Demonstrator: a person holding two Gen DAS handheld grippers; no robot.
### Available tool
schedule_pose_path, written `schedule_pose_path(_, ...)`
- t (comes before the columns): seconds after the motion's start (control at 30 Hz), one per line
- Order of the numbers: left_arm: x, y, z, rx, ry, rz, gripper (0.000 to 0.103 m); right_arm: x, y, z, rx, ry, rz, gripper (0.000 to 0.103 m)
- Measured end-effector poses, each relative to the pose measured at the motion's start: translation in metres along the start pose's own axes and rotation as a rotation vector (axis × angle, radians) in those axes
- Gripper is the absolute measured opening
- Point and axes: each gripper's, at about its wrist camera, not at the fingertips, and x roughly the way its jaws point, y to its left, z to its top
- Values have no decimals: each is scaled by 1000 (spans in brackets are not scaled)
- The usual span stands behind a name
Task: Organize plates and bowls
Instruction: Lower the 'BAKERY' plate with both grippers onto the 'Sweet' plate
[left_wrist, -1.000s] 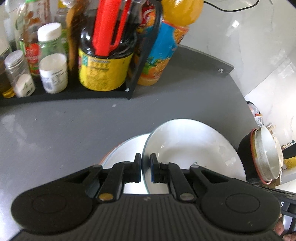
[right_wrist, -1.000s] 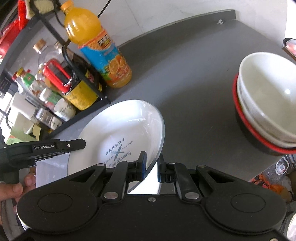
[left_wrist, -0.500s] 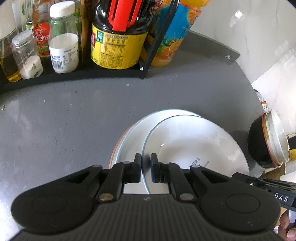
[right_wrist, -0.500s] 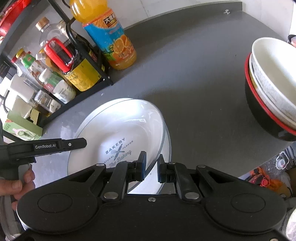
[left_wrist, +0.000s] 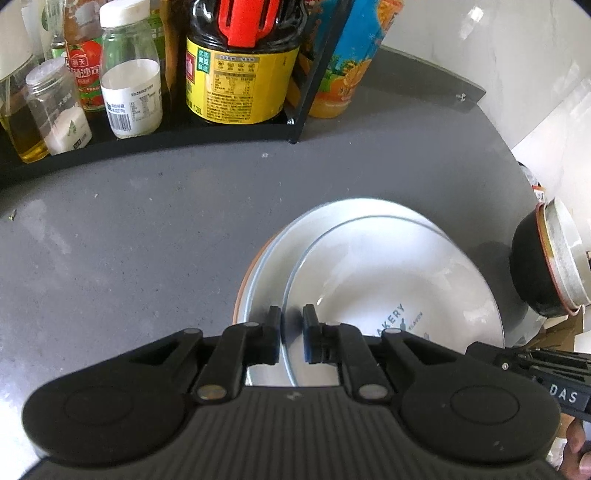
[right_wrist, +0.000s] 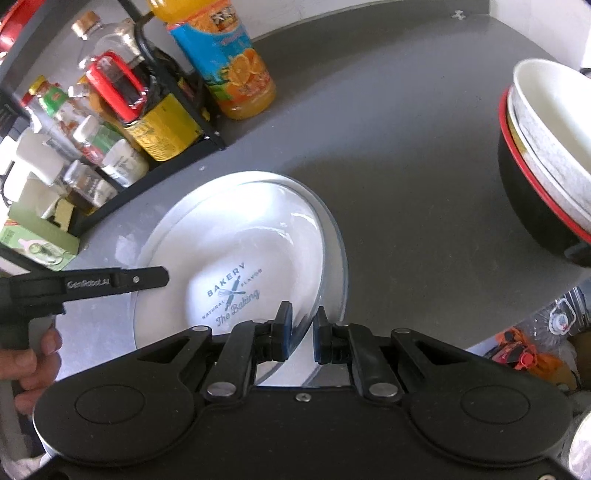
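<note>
Both the left claw (left_wrist: 291, 334) and right claw (right_wrist: 302, 330) stand narrowly parted astride the printed plate's (right_wrist: 255, 254) near rim, over a second plate (left_wrist: 266, 266) on the tabletop (left_wrist: 129, 240).

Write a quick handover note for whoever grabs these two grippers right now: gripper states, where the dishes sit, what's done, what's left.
Left gripper: fingers astride the bakery plate's rim, gap showing.
Right gripper: same on the opposite rim.
Bakery plate lies on the plate stack on the grey counter.
Bowl stack: far right, nested.
Left: back both grippers off.
</note>
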Motion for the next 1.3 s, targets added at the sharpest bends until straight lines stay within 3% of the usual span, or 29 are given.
schedule_pose_path(0.33,-8,1,0,-40,40,19,12,5,-3,-1,32,2,11,10)
schedule_pose_path(0.57,-22,2,-2,-17,-13,56,27,9,-3,-1,41,3,16,9)
schedule_pose_path(0.77,-7,8,-6,-11,-2,99,30,14,-1,0,48,23,21,11)
schedule_pose_path(1.3,8,5,-9,6,-2,98,33,3,-16,-2,142,39,72,14)
